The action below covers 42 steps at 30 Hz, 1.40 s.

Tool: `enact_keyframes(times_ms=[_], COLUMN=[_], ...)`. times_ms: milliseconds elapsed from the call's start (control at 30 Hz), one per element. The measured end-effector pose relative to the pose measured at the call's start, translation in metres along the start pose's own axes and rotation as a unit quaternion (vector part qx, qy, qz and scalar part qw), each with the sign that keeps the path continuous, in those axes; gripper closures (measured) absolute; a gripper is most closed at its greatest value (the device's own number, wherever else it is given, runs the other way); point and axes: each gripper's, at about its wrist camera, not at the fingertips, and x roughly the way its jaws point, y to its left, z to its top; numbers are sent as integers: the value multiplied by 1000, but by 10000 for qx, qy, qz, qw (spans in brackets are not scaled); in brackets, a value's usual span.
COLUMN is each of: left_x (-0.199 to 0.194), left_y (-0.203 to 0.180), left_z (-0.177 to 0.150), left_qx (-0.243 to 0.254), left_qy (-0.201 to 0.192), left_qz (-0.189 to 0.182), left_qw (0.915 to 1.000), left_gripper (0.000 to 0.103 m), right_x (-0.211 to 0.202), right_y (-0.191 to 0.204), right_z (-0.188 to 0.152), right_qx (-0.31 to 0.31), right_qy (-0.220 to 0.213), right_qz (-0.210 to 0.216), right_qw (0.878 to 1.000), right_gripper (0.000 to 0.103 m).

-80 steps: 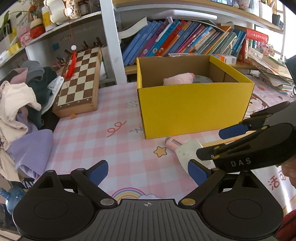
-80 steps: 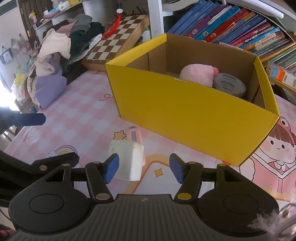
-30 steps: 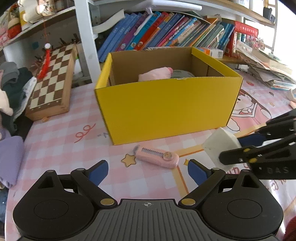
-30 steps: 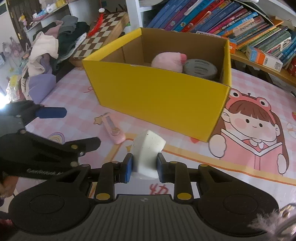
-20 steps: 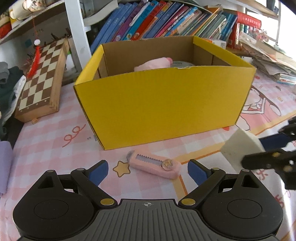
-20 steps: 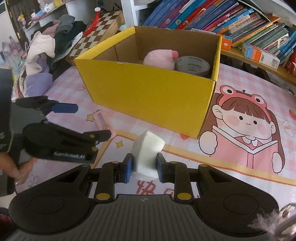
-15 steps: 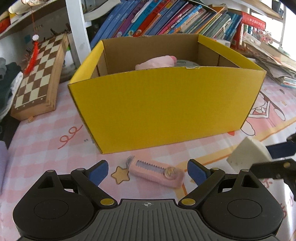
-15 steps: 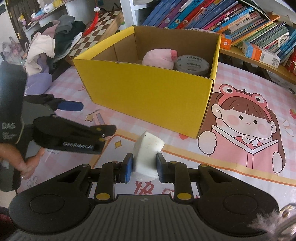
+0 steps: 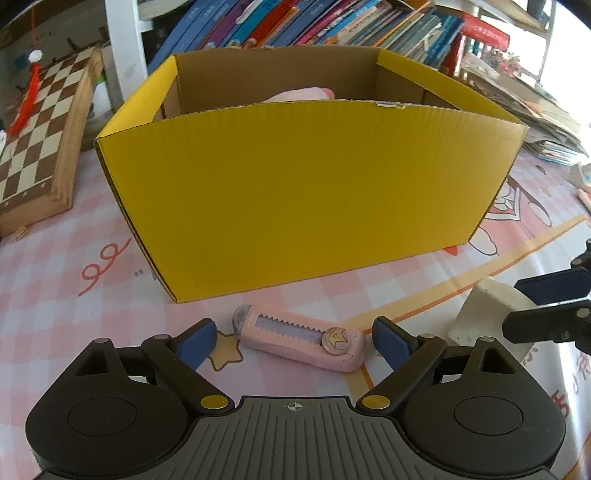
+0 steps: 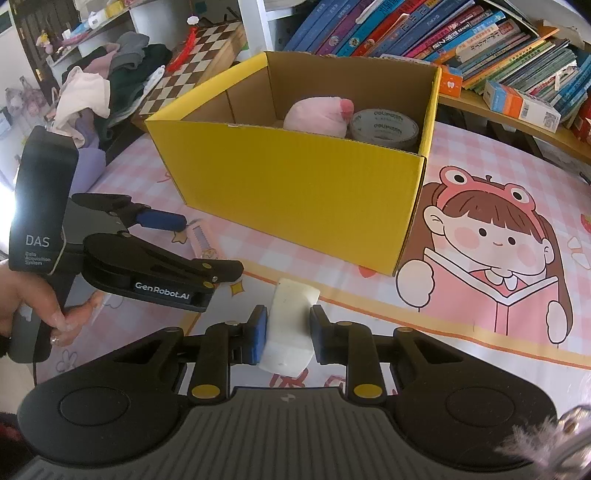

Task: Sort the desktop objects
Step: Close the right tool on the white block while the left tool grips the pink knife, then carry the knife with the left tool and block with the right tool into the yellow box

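Note:
A pink utility knife (image 9: 300, 342) lies on the pink mat in front of the yellow cardboard box (image 9: 303, 199). My left gripper (image 9: 293, 338) is open and low over the mat, one finger on each side of the knife. My right gripper (image 10: 286, 332) is shut on a white block (image 10: 290, 325), held above the mat to the right of the knife. The white block (image 9: 484, 314) also shows at the right of the left wrist view. In the right wrist view the box (image 10: 295, 184) holds a pink plush (image 10: 319, 114) and a grey tape roll (image 10: 384, 123).
A folded chessboard (image 9: 40, 140) lies left of the box, with a pile of clothes (image 10: 103, 92) beyond it. Rows of books (image 10: 443, 33) fill the shelf behind the box. A hand (image 10: 40, 306) holds the left gripper's handle.
My left gripper has moved forward and down, bringing the pink knife between its open fingers. The right gripper took hold of the white block and carried it to the right, off the mat.

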Motion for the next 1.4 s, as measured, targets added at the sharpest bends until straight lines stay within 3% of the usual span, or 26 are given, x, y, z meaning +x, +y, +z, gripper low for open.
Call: enact_keyframes(times_ms=[133, 500, 1400], left_x=[-3, -17, -100], left_y=[1, 1, -16], left_z=[-2, -7, -22], left_qx=[79, -101, -80], left_qy=[-50, -66, -771], left_qz=[30, -62, -451], left_qw=[10000, 9999, 9960], left_gripper=[26, 27, 27], right_x=[0, -2, -34], right_y=[1, 3, 38], right_z=[0, -3, -20], right_qx=[13, 57, 191], right_qy=[6, 9, -180], right_qz=[-22, -91, -166], right_qw=[10000, 9999, 9995], right_gripper=[80, 80, 81])
